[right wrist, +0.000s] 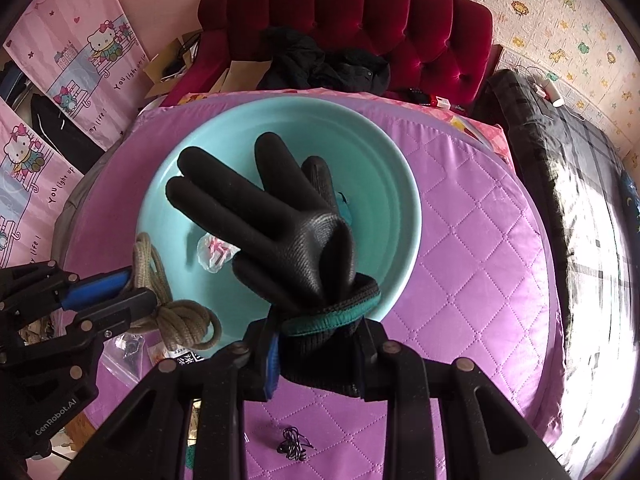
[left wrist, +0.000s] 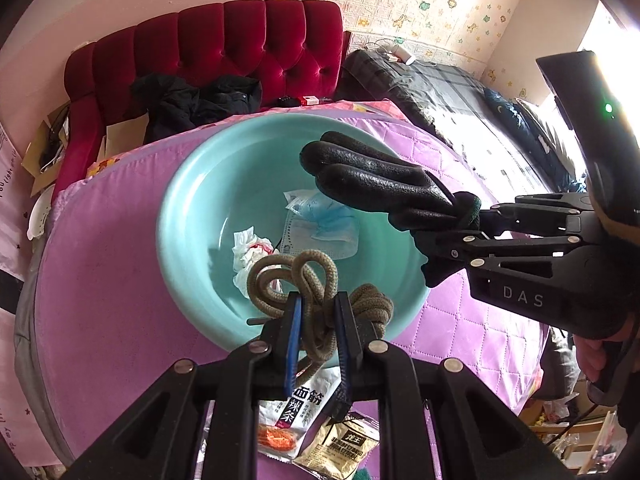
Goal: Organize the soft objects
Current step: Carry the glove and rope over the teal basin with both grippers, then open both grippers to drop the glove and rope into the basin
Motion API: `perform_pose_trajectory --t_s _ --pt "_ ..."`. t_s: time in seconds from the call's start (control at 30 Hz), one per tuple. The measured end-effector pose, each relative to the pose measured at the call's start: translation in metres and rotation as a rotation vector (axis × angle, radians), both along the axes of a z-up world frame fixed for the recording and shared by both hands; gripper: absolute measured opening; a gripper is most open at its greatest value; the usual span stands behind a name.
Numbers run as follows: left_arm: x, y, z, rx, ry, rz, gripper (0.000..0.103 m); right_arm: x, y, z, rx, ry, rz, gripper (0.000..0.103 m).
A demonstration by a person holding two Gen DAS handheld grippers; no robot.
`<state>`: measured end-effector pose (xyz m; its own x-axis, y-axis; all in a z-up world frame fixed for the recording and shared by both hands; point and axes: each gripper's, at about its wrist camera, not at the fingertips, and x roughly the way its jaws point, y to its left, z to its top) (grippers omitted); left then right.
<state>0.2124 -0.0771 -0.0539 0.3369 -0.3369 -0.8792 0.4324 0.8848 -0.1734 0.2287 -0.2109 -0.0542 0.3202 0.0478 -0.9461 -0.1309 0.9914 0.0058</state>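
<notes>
A teal basin (left wrist: 200, 184) (right wrist: 380, 184) sits on a purple quilted cover. My left gripper (left wrist: 318, 304) (right wrist: 136, 290) is shut on a bundle of khaki rope (left wrist: 304, 276) (right wrist: 180, 320), held over the basin's near rim. My right gripper (right wrist: 320, 336) (left wrist: 460, 228) is shut on the green-trimmed cuff of a black glove (right wrist: 280, 220) (left wrist: 372, 180), whose fingers stick out above the basin. Inside the basin lie a crumpled white tissue (left wrist: 250, 252) (right wrist: 214, 254) and a blue face mask (left wrist: 320, 220).
Two snack packets (left wrist: 296, 412) lie on the cover below my left gripper, and a small tangled black cord (right wrist: 294, 444) lies under my right one. Behind are a red tufted headboard (left wrist: 224, 44) with dark clothes (left wrist: 192, 100), and a plaid blanket (left wrist: 440, 88) at the right.
</notes>
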Motion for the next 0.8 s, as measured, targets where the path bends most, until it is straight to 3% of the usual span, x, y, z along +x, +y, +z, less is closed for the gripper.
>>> perform_pose_trajectory --t_s 0.8 --pt "0.068 -0.018 -0.078 0.064 0.083 0.022 0.017 0.081 0.0 -0.072 0.034 0.111 -0.063 0.032"
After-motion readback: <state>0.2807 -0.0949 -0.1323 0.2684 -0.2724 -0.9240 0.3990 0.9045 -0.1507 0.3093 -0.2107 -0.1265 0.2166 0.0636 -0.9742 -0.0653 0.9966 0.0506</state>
